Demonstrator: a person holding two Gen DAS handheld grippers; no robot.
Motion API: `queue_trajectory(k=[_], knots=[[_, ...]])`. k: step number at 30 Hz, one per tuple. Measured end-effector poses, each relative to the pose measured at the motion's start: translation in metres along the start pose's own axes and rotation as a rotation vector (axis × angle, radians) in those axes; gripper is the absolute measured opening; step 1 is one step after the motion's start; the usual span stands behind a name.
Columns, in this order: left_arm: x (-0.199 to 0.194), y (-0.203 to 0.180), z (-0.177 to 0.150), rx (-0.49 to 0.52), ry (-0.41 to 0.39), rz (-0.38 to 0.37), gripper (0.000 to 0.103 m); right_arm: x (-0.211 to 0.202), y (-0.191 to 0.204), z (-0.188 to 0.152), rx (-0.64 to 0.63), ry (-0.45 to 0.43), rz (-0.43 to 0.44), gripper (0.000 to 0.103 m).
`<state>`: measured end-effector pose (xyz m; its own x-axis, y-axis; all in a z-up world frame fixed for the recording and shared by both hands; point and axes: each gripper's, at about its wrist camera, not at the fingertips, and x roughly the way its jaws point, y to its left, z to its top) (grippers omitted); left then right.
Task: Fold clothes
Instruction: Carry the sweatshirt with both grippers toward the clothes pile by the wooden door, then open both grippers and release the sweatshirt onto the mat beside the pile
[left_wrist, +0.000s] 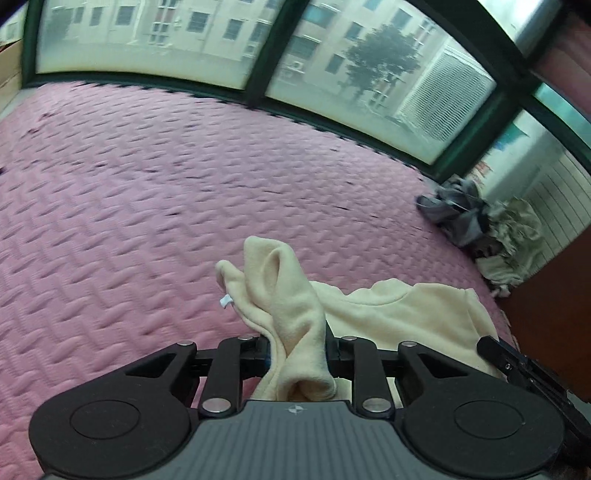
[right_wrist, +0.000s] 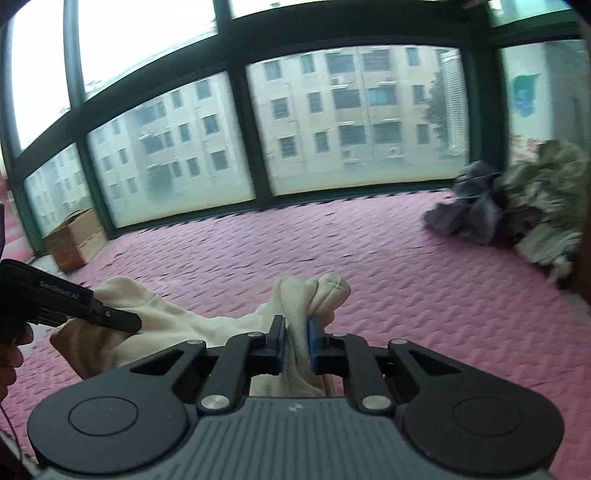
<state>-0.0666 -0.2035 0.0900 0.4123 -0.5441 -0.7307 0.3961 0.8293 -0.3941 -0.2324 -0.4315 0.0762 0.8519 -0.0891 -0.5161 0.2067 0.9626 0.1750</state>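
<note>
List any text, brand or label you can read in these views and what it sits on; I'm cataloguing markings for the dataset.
"GenRobot.AI": white lettering on the black body of the left hand-held gripper, seen in the right wrist view.
White tag on the cream garment: too small to read.
Cardboard box by the window: no legible print.
Nothing else is readable.

A cream fleece garment (left_wrist: 406, 314) lies across a pink quilted bed cover (left_wrist: 147, 221) stitched in a zigzag, herringbone-like pattern. Black tools with blue pads (right_wrist: 314, 345) pinch the pale fabric. Beyond it, a heap of grey and off-white clothes (right_wrist: 517, 206) sits below dark green window frames (right_wrist: 251, 140); a brown cardboard box (right_wrist: 75, 240) stands at left.
</note>
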Motion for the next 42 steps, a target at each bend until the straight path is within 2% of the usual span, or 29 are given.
queue_trajectory(k=[7, 13, 20, 26, 31, 33, 35, 37, 41, 42], knots=[[0.041, -0.077, -0.002, 0.087, 0.042, -0.044, 0.024, -0.017, -0.048, 0.004, -0.002, -0.024, -0.157, 0.011], [0.068, -0.136, -0.003, 0.132, 0.049, -0.1, 0.024, -0.027, -0.084, 0.01, -0.049, -0.028, -0.297, 0.011], [0.096, -0.182, -0.01, 0.176, 0.054, -0.138, 0.024, -0.03, -0.118, 0.011, -0.085, -0.032, -0.452, 0.011], [0.115, -0.193, -0.018, 0.202, 0.092, -0.12, 0.025, -0.018, -0.133, 0.0, -0.108, 0.014, -0.533, 0.011], [0.122, -0.19, -0.024, 0.211, 0.108, -0.087, 0.032, -0.007, -0.14, -0.01, -0.077, 0.062, -0.545, 0.013], [0.123, -0.187, -0.026, 0.215, 0.112, -0.084, 0.032, -0.008, -0.142, -0.01, -0.063, 0.057, -0.549, 0.013], [0.123, -0.185, -0.028, 0.218, 0.114, -0.08, 0.038, -0.008, -0.143, -0.01, -0.052, 0.05, -0.552, 0.014], [0.124, -0.183, -0.027, 0.217, 0.111, -0.068, 0.046, -0.009, -0.144, -0.009, -0.045, 0.042, -0.556, 0.022], [0.121, -0.177, -0.024, 0.21, 0.096, -0.044, 0.052, -0.008, -0.141, -0.008, -0.048, 0.033, -0.548, 0.028], [0.12, -0.174, -0.023, 0.208, 0.088, -0.04, 0.056, -0.008, -0.139, -0.009, -0.045, 0.036, -0.538, 0.036]])
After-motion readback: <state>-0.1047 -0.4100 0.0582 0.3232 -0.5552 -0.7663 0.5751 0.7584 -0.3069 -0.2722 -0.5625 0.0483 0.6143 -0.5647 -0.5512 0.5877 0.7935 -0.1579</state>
